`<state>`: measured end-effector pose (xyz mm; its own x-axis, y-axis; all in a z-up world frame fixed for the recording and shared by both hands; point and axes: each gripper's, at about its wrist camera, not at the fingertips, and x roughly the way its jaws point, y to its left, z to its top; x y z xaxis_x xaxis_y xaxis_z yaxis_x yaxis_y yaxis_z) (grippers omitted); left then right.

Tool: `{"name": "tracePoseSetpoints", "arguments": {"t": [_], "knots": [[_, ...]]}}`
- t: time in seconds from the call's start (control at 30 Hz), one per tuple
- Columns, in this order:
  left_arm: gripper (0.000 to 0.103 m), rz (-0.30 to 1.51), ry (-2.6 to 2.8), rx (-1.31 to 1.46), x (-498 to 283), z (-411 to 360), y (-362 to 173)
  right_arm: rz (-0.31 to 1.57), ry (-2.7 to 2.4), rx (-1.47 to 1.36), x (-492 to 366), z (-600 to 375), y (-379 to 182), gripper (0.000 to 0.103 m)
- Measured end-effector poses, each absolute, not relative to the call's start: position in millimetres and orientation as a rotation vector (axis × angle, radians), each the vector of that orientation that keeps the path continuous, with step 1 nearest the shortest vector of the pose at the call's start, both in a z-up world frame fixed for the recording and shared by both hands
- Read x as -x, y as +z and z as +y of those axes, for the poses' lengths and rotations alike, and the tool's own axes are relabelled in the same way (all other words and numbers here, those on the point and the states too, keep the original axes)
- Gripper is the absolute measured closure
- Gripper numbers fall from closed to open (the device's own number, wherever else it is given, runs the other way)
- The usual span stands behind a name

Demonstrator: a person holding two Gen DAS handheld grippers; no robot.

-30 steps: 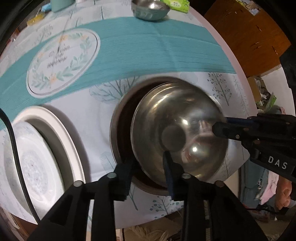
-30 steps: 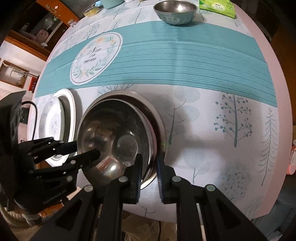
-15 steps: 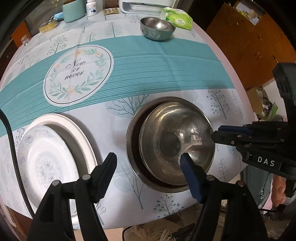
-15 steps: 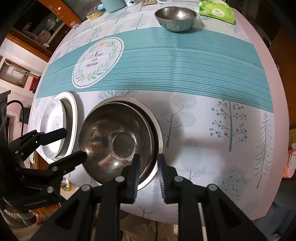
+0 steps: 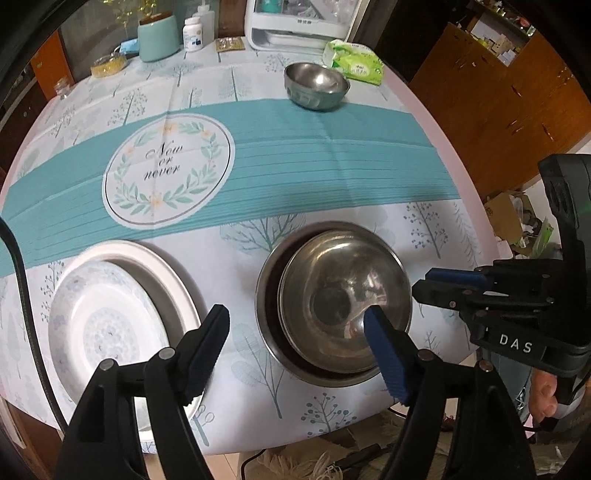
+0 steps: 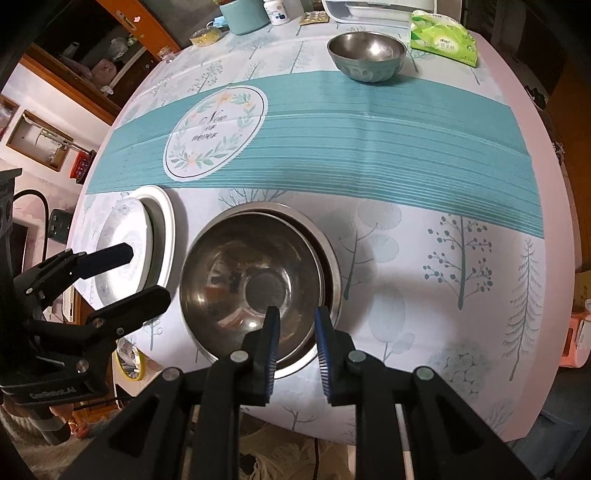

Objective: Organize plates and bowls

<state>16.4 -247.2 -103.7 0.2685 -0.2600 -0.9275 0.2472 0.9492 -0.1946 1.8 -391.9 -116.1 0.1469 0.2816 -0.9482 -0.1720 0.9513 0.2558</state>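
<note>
A round table (image 5: pixel 402 92) under a printed cloth (image 5: pixel 332 166) — teal band, pale trees, a wreath medallion reading "Now or never" (image 5: pixel 168 168) — fills both wrist views. Near its front edge, a steel bowl (image 5: pixel 343 295) sits nested inside a wider metal bowl (image 5: pixel 264 295); just beside them, a small patterned plate (image 5: pixel 99 325) lies on a larger white plate (image 5: pixel 166 273). A third bowl (image 5: pixel 316 88) stands well apart at the far side, beside a green tissue pack (image 5: pixel 354 62). Behind are a teal jar (image 5: pixel 159 35), a pill bottle (image 5: pixel 192 33) and a white appliance (image 5: pixel 295 26); wooden cabinets (image 5: pixel 498 103) line the room.

The left gripper (image 5: pixel 295 328) hangs above the table, its jaws opening wide with nothing between them. The right gripper (image 6: pixel 295 332) hovers over the nested bowls' near rim, jaws a narrow gap apart and gripping nothing.
</note>
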Motion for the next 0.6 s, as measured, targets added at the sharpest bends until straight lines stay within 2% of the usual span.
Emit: {"name": "tracePoseSetpoints", "arguments": {"t": [0.33, 0.6], "knots": [[0.025, 1.210, -0.351, -0.021, -36.9, -250.6, -80.1, 1.345, 0.332, -0.108, -11.1, -398.9, -97.2, 0.083], [0.024, 1.144, -0.377, -0.070, -79.8, -255.2, -38.6, 1.270, 0.314, -0.117, -37.8, -412.2, -66.6, 0.083]]}}
